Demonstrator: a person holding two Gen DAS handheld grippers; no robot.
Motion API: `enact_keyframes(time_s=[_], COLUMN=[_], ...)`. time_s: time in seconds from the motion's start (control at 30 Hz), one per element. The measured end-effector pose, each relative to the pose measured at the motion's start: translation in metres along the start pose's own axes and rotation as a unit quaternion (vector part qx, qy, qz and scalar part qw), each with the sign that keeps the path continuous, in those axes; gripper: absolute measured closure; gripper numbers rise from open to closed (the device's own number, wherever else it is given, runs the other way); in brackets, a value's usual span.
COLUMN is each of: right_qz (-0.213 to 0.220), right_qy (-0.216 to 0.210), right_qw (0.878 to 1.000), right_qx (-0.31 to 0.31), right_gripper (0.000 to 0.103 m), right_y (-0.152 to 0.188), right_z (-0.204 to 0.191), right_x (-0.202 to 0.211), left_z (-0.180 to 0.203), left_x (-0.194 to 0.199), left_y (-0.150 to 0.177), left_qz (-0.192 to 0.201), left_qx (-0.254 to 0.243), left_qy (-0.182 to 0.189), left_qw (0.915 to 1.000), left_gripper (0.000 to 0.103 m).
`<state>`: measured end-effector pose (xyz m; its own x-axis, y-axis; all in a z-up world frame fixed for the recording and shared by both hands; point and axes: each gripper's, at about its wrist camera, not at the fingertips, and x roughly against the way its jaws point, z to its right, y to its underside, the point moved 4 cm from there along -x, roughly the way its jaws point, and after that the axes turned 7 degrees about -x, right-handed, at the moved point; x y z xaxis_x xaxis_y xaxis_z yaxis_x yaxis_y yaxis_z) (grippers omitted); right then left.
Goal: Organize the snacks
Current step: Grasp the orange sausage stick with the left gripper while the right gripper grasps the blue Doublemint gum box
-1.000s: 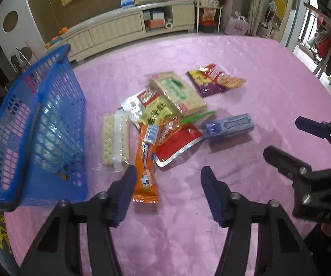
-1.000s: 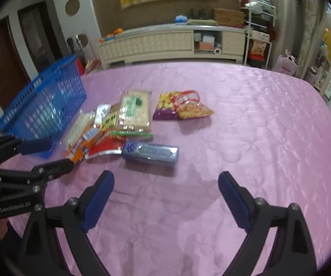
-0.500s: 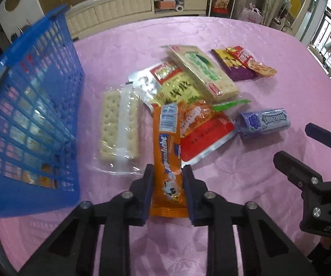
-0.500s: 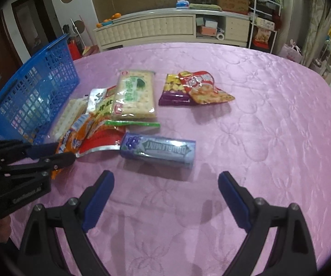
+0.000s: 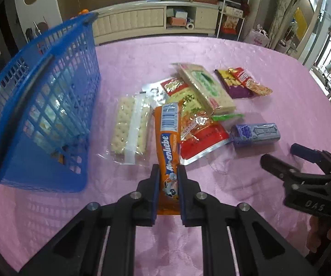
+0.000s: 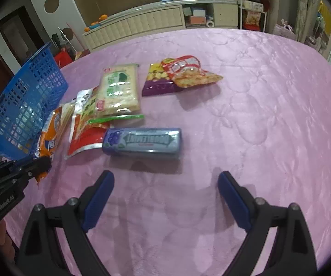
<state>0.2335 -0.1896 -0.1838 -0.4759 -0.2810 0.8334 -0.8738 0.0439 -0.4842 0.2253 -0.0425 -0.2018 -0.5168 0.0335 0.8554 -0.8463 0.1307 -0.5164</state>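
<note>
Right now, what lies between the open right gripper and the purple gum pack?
Nothing: the right wrist view shows only bare pink tablecloth between the right gripper and the purple gum pack.

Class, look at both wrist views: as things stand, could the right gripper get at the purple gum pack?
Probably yes. The right gripper is open and empty, and the purple gum pack lies just ahead on bare tablecloth, with nothing on top or between them.
</note>
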Motion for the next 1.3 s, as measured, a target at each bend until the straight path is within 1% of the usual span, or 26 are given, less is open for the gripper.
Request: enact_keyframes(time_s=[0.1,0.17,0.33,0.4,0.43,0.63,0.73,0.83,0.9,0.97,1.13,1.2,1.3], right_qz=[-0.007,-0.014,-0.013,-0.02,-0.013,-0.019,-0.019,-0.013,-0.012,-0.002,-0.001,-0.004,0.005], right_qy=[-0.022,-0.024,0.006,0.011,0.016,0.028,0.05,0.06,0.072,0.09,0.078,0.067,0.052], right_qw=[1.0,1.0,1.0,1.0,1.0,0.999,0.999,0.998,0.997,0.996,0.997,0.998,0.999], right_qx=[0.006,0.013,0.001,0.002,0.01,-0.003,-0.007,-0.022,-0.013,0.006,0.011,0.003,-0.002], right_gripper=[0.009,0.009,0.007,0.005,0.005,0.004,0.004,0.004,0.005,0.019,0.02,0.02,0.02], right_y=[-0.001,-0.005,-0.016,-0.016,-0.016,-0.021,-0.023,-0.026,-0.026,-0.024,-0.022,-0.019,-0.021], right_z=[-0.009,-0.015,-0.016,-0.019,-0.022,-0.028,-0.031,-0.028,-0.031,-0.034,-0.031,-0.026,-0.027], right_x=[0.001,-0.001,-0.01,-0.017,-0.018,-0.024,-0.027,-0.028,-0.03,-0.029,-0.024,-0.015,0.003], left_z=[0.002,0.002,-0.002,-0.003,-0.003,-0.009,-0.01,-0.01,-0.01,-0.009,-0.006,-0.004,-0.001], left_x=[-0.001,-0.001,-0.004,-0.003,-0.001,-0.002,-0.002,-0.002,0.0,0.0,0.008,0.017,0.032], left_y=[-0.002,0.0,-0.002,-0.002,-0.002,-0.005,-0.004,-0.002,0.0,0.0,0.005,0.006,0.005], left_qz=[0.001,0.001,-0.003,-0.003,-0.001,0.004,0.003,-0.001,-0.001,-0.001,-0.006,0.0,0.011], left_qx=[0.004,0.005,0.004,0.007,0.007,0.009,0.01,0.01,0.012,0.013,0.008,0.004,0.005], left_qy=[0.013,0.019,0.031,0.037,0.04,0.046,0.051,0.055,0.056,0.055,0.058,0.058,0.062], left_qw=[0.9999,0.9998,0.9995,0.9993,0.9992,0.9989,0.9987,0.9984,0.9984,0.9984,0.9982,0.9983,0.998], left_gripper=[0.09,0.09,0.09,0.09,0.09,0.09,0.09,0.09,0.09,0.09,0.09,0.09,0.09])
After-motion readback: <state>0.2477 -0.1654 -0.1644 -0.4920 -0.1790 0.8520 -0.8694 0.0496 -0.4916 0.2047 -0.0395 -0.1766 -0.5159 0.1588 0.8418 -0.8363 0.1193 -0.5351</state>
